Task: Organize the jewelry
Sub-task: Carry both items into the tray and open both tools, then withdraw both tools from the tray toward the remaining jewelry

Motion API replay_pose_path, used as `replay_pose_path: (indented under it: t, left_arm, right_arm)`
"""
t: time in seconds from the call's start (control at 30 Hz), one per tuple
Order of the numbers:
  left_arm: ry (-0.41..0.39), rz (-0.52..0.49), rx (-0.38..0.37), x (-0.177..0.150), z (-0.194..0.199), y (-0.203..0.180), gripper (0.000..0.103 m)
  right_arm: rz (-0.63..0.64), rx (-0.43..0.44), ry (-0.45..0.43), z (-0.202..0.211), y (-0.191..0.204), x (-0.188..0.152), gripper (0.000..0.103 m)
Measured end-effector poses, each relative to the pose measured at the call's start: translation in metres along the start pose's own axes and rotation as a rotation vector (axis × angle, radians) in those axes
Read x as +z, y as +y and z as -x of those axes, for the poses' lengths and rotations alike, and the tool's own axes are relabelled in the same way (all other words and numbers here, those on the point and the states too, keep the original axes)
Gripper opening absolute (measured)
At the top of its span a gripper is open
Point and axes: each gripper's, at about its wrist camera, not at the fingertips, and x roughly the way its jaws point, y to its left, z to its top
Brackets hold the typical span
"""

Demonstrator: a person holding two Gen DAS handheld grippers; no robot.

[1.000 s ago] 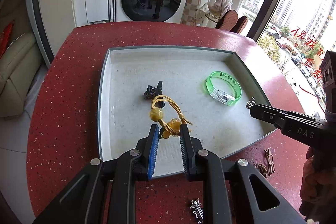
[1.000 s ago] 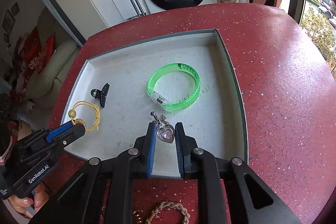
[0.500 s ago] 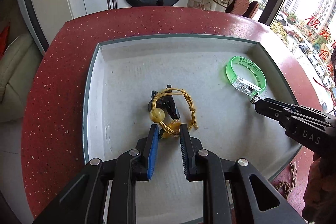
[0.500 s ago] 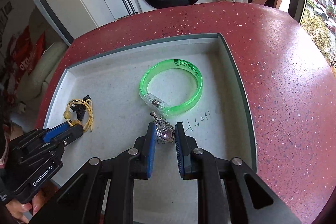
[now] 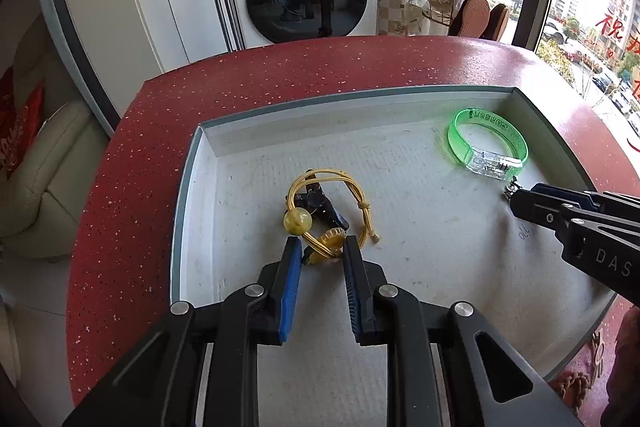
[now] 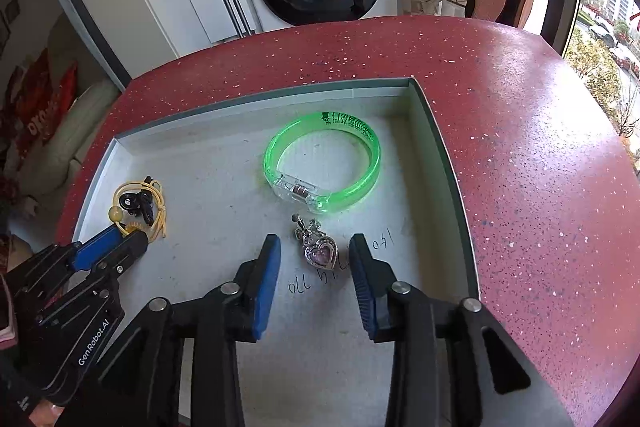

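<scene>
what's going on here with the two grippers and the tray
A person is sorting jewelry into a shallow grey tray on a red table, with a gripper in each hand. The left gripper is shut on a yellow cord bracelet, which lies over a black hair clip. The right gripper is opening around a heart pendant that lies on the tray floor beside a green bangle.

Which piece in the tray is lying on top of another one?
The yellow cord bracelet: it lies looped over the black hair clip at the left gripper. The green bangle and heart pendant lie bare on the tray.
</scene>
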Motion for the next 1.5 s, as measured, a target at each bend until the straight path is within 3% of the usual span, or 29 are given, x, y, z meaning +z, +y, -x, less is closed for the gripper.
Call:
replay_pose_path:
  t: [0.17, 0.23, 0.6, 0.63, 0.67, 0.7, 0.77, 0.87, 1.0, 1.1, 1.27, 1.5]
  left_arm:
    - [-0.028, 0.004, -0.005, -0.004, 0.009, -0.001, 0.039]
    - [-0.049, 0.006, -0.009, -0.004, 0.015, -0.001, 0.039]
    - [-0.081, 0.014, -0.008, -0.011, 0.037, 0.002, 0.039]
    - [-0.084, 0.016, -0.008, -0.014, 0.040, 0.002, 0.057]
    - [-0.089, 0.023, -0.002, -0.016, 0.044, 0.003, 0.098]
    - [-0.111, 0.038, 0.007, -0.018, 0.050, 0.004, 0.103]
    - [-0.166, 0.051, 0.012, -0.021, 0.065, 0.006, 0.103]
    - [-0.162, 0.050, 0.002, -0.024, 0.076, 0.006, 0.103]
    - [-0.163, 0.052, 0.000, -0.033, 0.089, 0.006, 0.103]
    - [-0.161, 0.058, 0.005, -0.041, 0.099, 0.005, 0.103]
    - [-0.143, 0.082, -0.024, -0.057, 0.113, 0.007, 0.103]
    - [-0.115, 0.074, -0.055, -0.088, 0.125, 0.009, 0.103]
  right_arm:
    - [-0.023, 0.025, -0.025, 0.013, -0.003, 0.000, 0.052]
    - [-0.027, 0.035, -0.037, 0.020, -0.002, -0.002, 0.058]
    - [-0.026, 0.068, -0.068, 0.048, 0.006, -0.014, 0.065]
    - [-0.025, 0.069, -0.071, 0.050, 0.007, -0.016, 0.065]
    - [-0.026, 0.068, -0.074, 0.053, 0.007, -0.017, 0.065]
    - [-0.025, 0.068, -0.076, 0.056, 0.008, -0.019, 0.065]
    - [-0.020, 0.066, -0.081, 0.063, 0.009, -0.022, 0.065]
    - [-0.017, 0.070, -0.088, 0.072, 0.009, -0.028, 0.067]
    - [-0.010, 0.079, -0.105, 0.088, 0.011, -0.040, 0.081]
    - [-0.004, 0.086, -0.108, 0.098, 0.011, -0.049, 0.082]
    - [-0.019, 0.122, -0.130, 0.115, 0.004, -0.068, 0.103]
    - [-0.049, 0.150, -0.074, 0.124, -0.007, -0.097, 0.103]
